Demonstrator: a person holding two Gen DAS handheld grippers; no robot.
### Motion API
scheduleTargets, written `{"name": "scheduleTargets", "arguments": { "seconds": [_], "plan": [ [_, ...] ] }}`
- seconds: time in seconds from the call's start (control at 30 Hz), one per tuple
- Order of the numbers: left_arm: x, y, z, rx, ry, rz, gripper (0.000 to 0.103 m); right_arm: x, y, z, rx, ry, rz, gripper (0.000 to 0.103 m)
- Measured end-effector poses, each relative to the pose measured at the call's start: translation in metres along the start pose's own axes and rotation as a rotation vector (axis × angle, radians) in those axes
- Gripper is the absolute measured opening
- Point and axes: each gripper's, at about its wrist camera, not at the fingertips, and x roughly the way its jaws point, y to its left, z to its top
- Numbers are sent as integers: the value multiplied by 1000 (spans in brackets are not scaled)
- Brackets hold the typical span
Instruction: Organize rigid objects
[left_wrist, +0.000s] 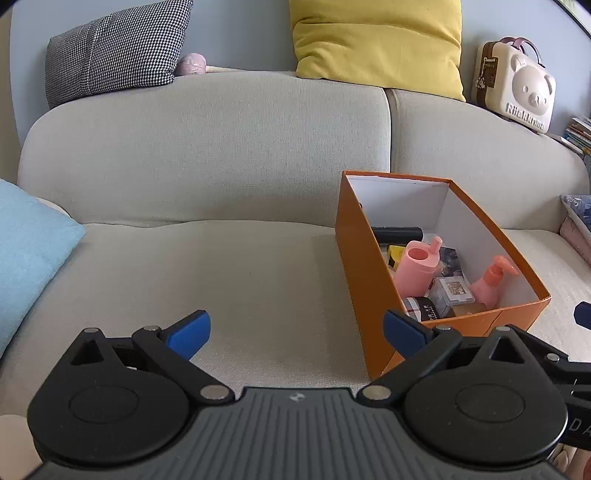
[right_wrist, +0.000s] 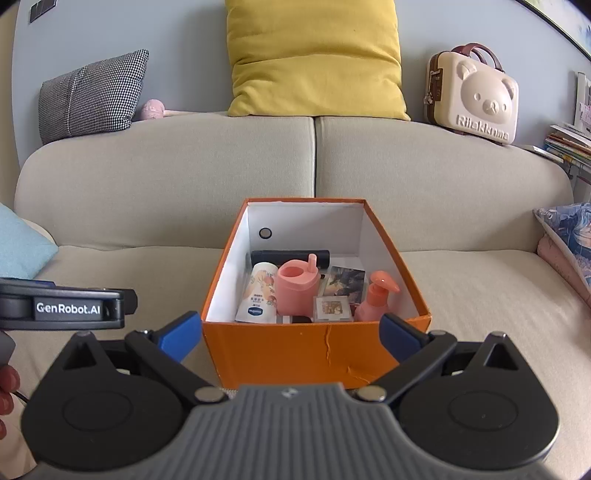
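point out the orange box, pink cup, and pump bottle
orange box (right_wrist: 288, 350), right wrist view, front wall
pink cup (right_wrist: 295, 291), right wrist view, body
pump bottle (right_wrist: 373, 306), right wrist view, lower body

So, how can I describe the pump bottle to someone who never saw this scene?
Find the orange box on the beige sofa. The pump bottle stands upright in its near right corner. Unlike the pink cup beside it, it has a curved dispenser spout on top.
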Motion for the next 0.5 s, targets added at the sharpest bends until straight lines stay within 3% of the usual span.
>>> {"name": "scheduleTargets", "arguments": {
  "seconds": [0.5],
  "plan": [
    [0,3,-2,-3,0,11,103,1,2,-1,-3,9,3,102]
  ]
}}
